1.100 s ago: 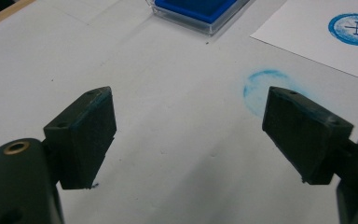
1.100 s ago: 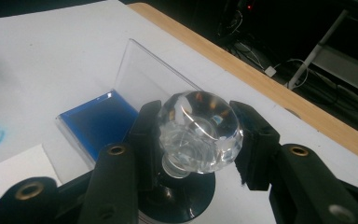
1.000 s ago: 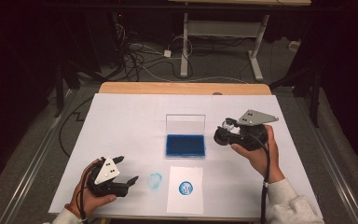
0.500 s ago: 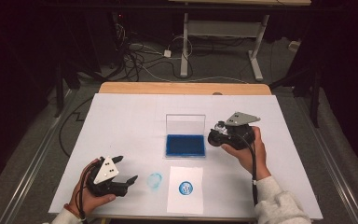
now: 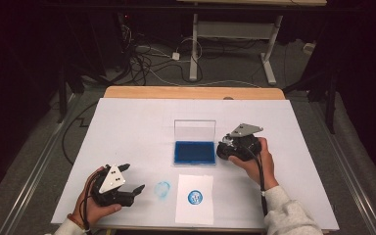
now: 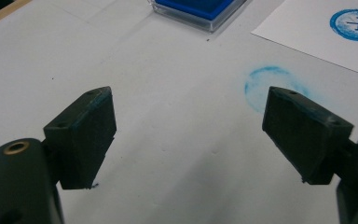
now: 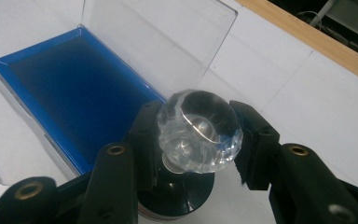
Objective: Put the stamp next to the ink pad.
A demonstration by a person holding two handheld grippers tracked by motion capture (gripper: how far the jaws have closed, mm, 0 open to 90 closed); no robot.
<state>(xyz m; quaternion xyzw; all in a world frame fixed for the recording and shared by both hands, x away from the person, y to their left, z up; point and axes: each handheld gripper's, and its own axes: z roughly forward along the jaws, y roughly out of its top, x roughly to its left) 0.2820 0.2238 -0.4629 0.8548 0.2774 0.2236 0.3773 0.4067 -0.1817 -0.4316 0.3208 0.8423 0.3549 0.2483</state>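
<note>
A: Start wide. What is around you?

B: A dark room, with cables (image 5: 144,61) on the floor beyond your table (image 5: 127,127) and a white desk frame (image 5: 235,34) behind them. The tabletop is covered in white, and a wooden edge shows along its far side.

A: And on that surface?

B: The ink pad (image 5: 194,152) sits mid-table with its clear lid standing up at the far side. Nearer you lies the white paper (image 5: 194,199) with a round blue print, and just left of it a faint blue smudge (image 5: 162,190) on the table covering.

A: Your grippers?

B: Your left gripper (image 6: 186,135) rests at the near left, jaws spread wide and empty. Your right gripper (image 7: 200,135) grips the stamp (image 7: 199,130) by its clear faceted knob, right beside the pad's right edge.

A: Any change from a second ago?

B: Your right hand (image 5: 257,161) has moved left and nearer, bringing the stamp closer to the pad. Your left gripper has stayed put.
</note>
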